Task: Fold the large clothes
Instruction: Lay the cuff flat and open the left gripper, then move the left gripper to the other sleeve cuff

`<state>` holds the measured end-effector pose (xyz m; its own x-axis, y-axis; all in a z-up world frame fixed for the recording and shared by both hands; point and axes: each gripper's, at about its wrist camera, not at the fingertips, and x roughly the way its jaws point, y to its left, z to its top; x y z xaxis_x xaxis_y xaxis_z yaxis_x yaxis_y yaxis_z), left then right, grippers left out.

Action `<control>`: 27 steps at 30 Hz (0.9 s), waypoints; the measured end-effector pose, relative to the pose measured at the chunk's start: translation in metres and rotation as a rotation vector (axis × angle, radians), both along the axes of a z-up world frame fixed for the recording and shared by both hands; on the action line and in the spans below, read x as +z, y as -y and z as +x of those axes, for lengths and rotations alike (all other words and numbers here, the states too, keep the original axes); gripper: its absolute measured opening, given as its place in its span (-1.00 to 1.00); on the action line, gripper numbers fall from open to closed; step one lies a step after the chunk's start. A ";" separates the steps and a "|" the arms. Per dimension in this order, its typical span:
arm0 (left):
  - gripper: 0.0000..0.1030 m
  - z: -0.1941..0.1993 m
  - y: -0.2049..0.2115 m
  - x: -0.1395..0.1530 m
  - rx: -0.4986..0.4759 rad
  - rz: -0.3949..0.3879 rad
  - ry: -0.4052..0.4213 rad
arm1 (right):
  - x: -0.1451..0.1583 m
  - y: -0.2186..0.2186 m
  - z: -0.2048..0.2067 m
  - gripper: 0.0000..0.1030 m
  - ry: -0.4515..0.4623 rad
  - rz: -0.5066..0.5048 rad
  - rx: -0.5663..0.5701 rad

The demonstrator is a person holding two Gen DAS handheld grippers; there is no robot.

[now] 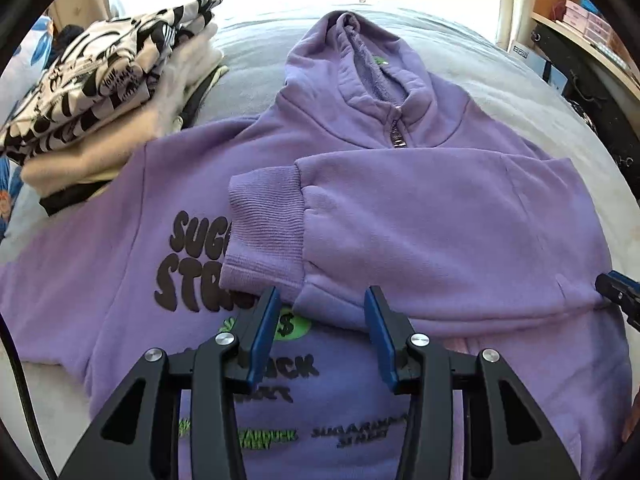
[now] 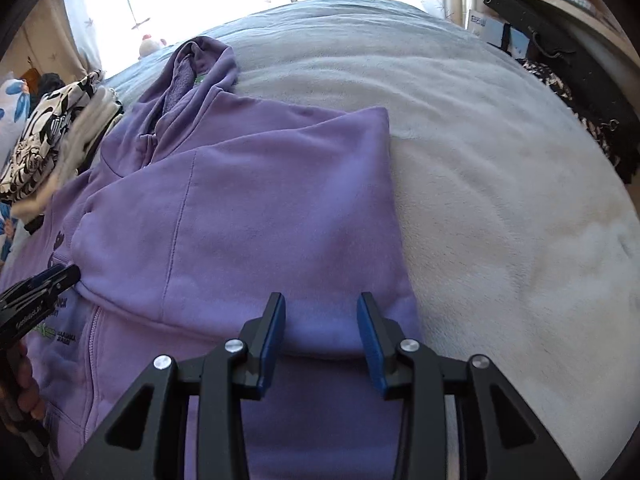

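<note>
A purple zip hoodie [image 1: 420, 216] with dark printed lettering lies front up on the bed, hood away from me. Its right sleeve is folded across the chest, the ribbed cuff [image 1: 264, 228] near the middle. My left gripper [image 1: 322, 308] is open and empty, just above the chest below the cuff. In the right wrist view the hoodie [image 2: 248, 216] fills the left half. My right gripper [image 2: 322, 316] is open and empty over the folded sleeve's lower edge near the hoodie's right side. Each gripper's tip shows at the edge of the other view.
A stack of folded clothes [image 1: 100, 92], a black-and-white printed one on top, sits at the far left on the bed. The pale grey blanket [image 2: 500, 200] spreads to the right. Shelves with boxes [image 1: 580, 24] stand at the far right.
</note>
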<state>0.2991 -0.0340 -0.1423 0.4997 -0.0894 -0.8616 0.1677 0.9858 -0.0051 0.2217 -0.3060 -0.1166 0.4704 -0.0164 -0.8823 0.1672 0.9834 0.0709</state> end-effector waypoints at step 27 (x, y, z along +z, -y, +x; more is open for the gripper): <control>0.20 -0.115 -0.219 0.099 0.164 -0.084 0.121 | 0.109 -0.271 -0.069 -0.27 0.141 0.021 0.193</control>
<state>0.1839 0.1848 -0.0434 0.6127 -0.0674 -0.7875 0.0092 0.9969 -0.0782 0.1527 -0.0353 -0.0077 0.5815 0.1034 -0.8070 -0.0369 0.9942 0.1008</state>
